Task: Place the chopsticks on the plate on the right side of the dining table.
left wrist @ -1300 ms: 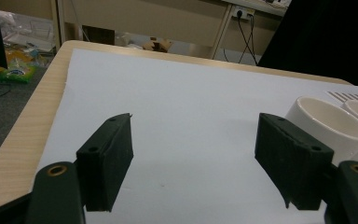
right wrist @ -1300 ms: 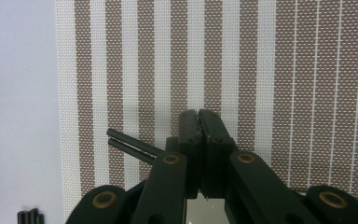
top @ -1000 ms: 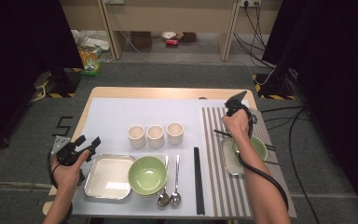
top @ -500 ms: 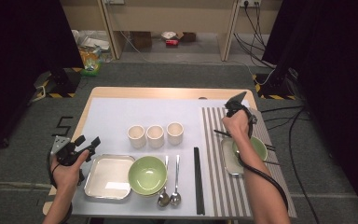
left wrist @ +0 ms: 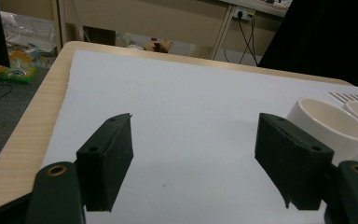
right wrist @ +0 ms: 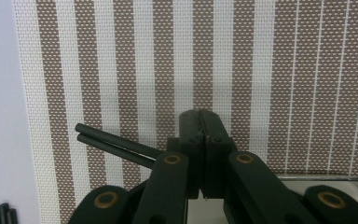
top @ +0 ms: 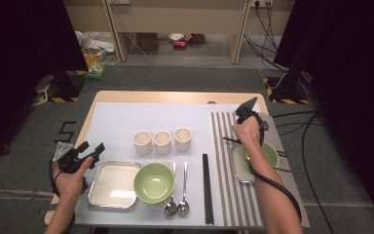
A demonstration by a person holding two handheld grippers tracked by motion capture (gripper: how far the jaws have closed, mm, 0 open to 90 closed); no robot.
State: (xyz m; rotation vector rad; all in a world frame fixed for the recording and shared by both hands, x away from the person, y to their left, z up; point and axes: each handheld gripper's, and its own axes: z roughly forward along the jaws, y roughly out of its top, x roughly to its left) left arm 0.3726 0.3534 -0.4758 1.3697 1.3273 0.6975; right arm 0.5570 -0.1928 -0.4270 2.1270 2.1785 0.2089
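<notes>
Right claw (right wrist: pixel 200 123) is clamped on a pair of black chopsticks (right wrist: pixel 116 142): two thin, matte, round sticks lying side by side, jutting toward the left of the right gripper view, above the striped mat (right wrist: pixel 279 70). Left claw (left wrist: pixel 193 163) gapes wide, holding nothing.

Three cups (top: pixel 162 142) stand in a row at the centre of the bench (top: pixel 175 96). Below them, from left to right, lie a tray (top: pixel 113 184), a bowl (top: pixel 153 183), two spoons (top: pixel 177 204) and chopsticks (top: pixel 207 187). The striped mat (top: pixel 224 195) lies at the right.
</notes>
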